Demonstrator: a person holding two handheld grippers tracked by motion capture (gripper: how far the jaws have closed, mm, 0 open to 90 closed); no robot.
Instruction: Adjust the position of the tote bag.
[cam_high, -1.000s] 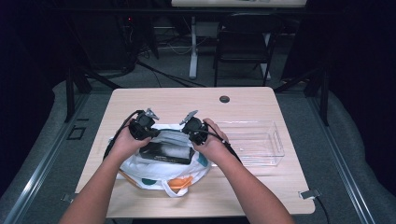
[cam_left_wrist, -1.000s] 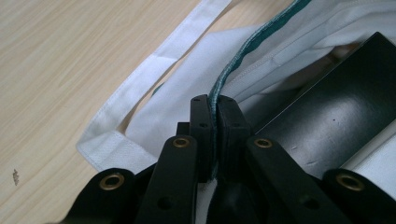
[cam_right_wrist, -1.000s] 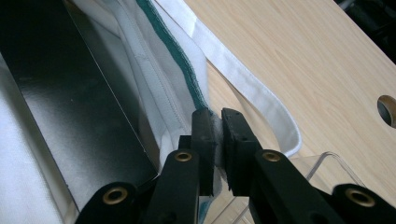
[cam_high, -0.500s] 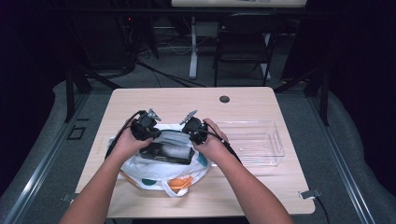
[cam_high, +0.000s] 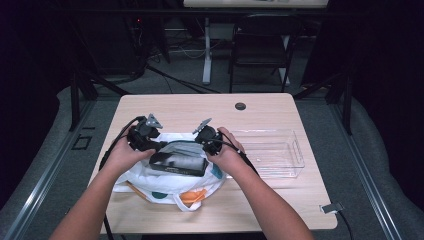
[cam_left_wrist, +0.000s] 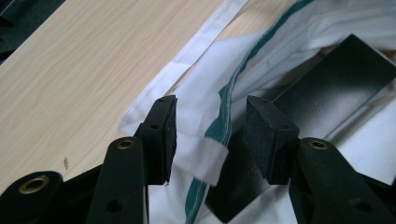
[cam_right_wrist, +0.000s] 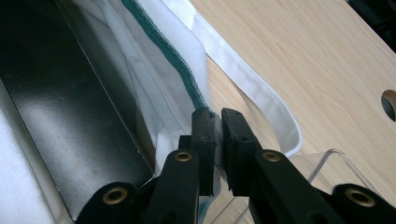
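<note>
White cloth is lying slack between the pads (cam_left_wrist: 164, 133) of the left gripper (cam_left_wrist: 210, 135); its jaws have just been opening and are standing apart, no longer pressing on the green-edged rim of the bag (cam_high: 170, 177), though a fold of that rim is still hanging in the gap. The right gripper (cam_right_wrist: 217, 140) is pinching the opposite rim, its narrow jaws closing on a thin layer of the same cloth.

Outward from the fingers, the bag's mouth is gaping between the two hands on the near middle of the table (cam_high: 200, 107). A black box (cam_high: 179, 162) is sitting in that mouth, partly inside, its long axis running across from one gripper toward the other and its top face showing. From the left gripper it is lying just beyond the rim, to the inner side; from the right gripper it is lying just beside the pinched edge. Both hands are about equally near it, but the left is the free one.

A clear tray (cam_high: 272, 152) is standing to the right of the bag, close by the right hand.
</note>
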